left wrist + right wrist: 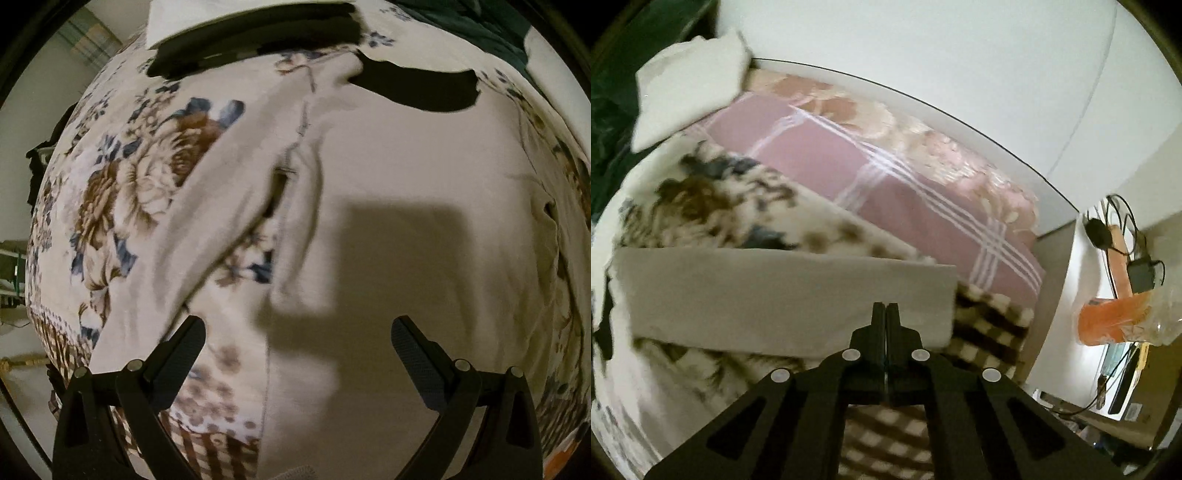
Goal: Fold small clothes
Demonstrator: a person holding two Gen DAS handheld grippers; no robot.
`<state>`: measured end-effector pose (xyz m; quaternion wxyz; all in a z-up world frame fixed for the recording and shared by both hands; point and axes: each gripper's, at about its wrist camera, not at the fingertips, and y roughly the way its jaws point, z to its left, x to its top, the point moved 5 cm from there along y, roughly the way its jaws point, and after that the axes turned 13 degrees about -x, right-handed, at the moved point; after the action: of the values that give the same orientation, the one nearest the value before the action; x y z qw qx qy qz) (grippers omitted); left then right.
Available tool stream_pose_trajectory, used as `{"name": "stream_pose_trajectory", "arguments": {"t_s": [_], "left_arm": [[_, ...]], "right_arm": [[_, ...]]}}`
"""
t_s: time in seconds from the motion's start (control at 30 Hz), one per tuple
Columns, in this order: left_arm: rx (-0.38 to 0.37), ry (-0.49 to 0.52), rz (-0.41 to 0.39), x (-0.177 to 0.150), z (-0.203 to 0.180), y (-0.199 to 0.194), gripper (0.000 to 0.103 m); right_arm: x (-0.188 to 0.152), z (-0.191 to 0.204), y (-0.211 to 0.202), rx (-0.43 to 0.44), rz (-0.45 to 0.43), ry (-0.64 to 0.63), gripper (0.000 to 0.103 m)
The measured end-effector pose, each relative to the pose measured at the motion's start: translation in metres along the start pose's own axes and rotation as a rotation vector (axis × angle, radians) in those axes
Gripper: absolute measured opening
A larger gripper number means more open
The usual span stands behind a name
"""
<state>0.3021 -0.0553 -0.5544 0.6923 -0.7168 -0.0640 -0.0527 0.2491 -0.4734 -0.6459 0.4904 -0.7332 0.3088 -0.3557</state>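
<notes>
A pale beige garment lies spread on a floral blanket, with a sleeve angling down to the left. My left gripper is open and empty, hovering just above the garment's near part. In the right wrist view my right gripper is shut on the edge of the beige garment, holding a flat fold of it lifted above the blanket.
A black garment and a white folded cloth lie at the far side of the bed. A pink checked quilt lies beyond the blanket. An orange bottle and cables stand at the right.
</notes>
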Motion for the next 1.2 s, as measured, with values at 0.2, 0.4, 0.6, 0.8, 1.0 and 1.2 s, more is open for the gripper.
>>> {"name": "stream_pose_trajectory", "arguments": {"t_s": [0.2,0.4,0.6,0.8,1.0,1.2], "left_arm": [[-0.012,-0.037,0.015,-0.002,0.017,0.008,0.103],[-0.009,-0.026,0.015,-0.006,0.014,0.013,0.103],[-0.005,-0.003,0.024,-0.008,0.004,0.016,0.103],[-0.009,0.012,0.028,-0.008,-0.005,0.019,0.103],[-0.005,0.011,0.023,-0.008,-0.004,0.017,0.103],[0.024,-0.03,-0.001,-0.012,0.024,0.003,0.103]], "right_arm": [[0.006,-0.031,0.053,0.01,0.259,0.124,0.034],[-0.008,-0.051,0.109,0.119,0.417,0.261,0.039],[-0.009,-0.053,0.105,0.163,0.345,0.337,0.019],[-0.006,-0.042,0.063,0.162,0.21,0.269,0.006],[-0.009,0.007,-0.022,0.156,-0.017,-0.001,0.005],[-0.044,0.123,-0.141,0.28,-0.276,-0.439,0.005]]}}
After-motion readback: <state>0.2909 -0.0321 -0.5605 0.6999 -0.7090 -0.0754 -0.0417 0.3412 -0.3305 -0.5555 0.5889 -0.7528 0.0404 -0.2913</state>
